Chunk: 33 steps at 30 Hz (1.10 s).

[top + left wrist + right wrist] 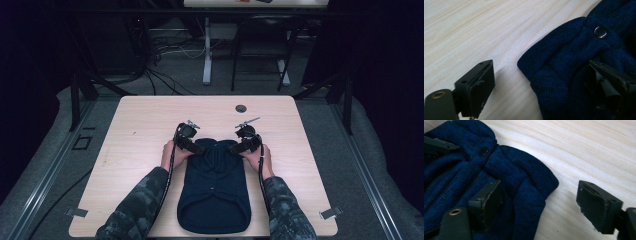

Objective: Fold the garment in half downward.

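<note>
So the high view had the whole layout: a dark navy knit garment (214, 192) lay flat on the pale wood-grain table (140, 125), near the person's edge and roughly centred, with its rounded hem toward the person and its bunched-up narrow end pointing away. Both hands were at that far end, the left gripper (196, 145) on one side and the right gripper (239, 145) on the other, angled in toward each other. From up there everything was just dark shapes, and you couldn't read the jaws at all.

The gripper views filled that in. In the left gripper view the knit was a chunky ribbed weave, folded into thick rolled cuffs, with a small shiny round snap button (601, 32) on it. One jaw sat out over bare wood and the other was on top of the fabric, so the left gripper (544, 82) was spread with the fold's edge in between, not clamped. The right gripper view was a mirror of that: the right gripper (539, 200) was spread too, one jaw lying on the knit, the other over the table, with the rounded fold between them. A button (483, 151) showed there too, matte-looking; whether it was the same one, I couldn't tell.

The jaw on the fabric in the left gripper view was dark on dark and blurry. The far top-left corner of the right gripper view had a black jaw-like edge, cut off.
</note>
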Tool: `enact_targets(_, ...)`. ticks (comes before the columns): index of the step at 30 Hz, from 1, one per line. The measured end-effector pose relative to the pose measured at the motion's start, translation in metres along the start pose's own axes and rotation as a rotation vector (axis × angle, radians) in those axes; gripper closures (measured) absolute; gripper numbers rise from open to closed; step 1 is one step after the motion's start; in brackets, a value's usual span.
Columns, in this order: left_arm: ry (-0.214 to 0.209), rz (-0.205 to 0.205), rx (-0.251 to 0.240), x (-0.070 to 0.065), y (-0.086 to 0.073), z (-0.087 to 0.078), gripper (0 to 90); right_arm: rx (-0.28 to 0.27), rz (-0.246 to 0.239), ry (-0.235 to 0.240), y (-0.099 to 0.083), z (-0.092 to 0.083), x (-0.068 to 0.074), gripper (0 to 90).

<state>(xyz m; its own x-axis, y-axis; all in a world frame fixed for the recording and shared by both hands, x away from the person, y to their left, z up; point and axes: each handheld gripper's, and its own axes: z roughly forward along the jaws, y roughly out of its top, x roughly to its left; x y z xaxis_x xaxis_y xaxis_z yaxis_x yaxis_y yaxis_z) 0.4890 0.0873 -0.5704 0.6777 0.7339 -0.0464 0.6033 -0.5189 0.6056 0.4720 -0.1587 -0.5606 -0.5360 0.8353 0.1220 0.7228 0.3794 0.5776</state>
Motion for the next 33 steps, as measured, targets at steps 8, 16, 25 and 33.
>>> enact_targets(8,-0.021,-0.007,0.002,0.0005,-0.0012,-0.0001,17.4,0.002,-0.044,0.021,-0.0013,0.0065,0.0035,35.6)
enact_targets(16,-0.040,0.005,0.001,-0.0036,-0.0004,-0.0022,30.2,-0.013,-0.040,0.048,-0.0050,0.0045,0.0082,51.8)
enact_targets(25,-0.050,0.022,-0.003,-0.0040,-0.0006,-0.0031,35.3,-0.010,-0.025,0.063,-0.0055,0.0041,0.0099,59.4)
enact_targets(33,-0.072,0.034,-0.025,-0.0091,-0.0032,-0.0058,52.2,0.000,-0.028,0.072,-0.0054,0.0030,0.0108,65.0)
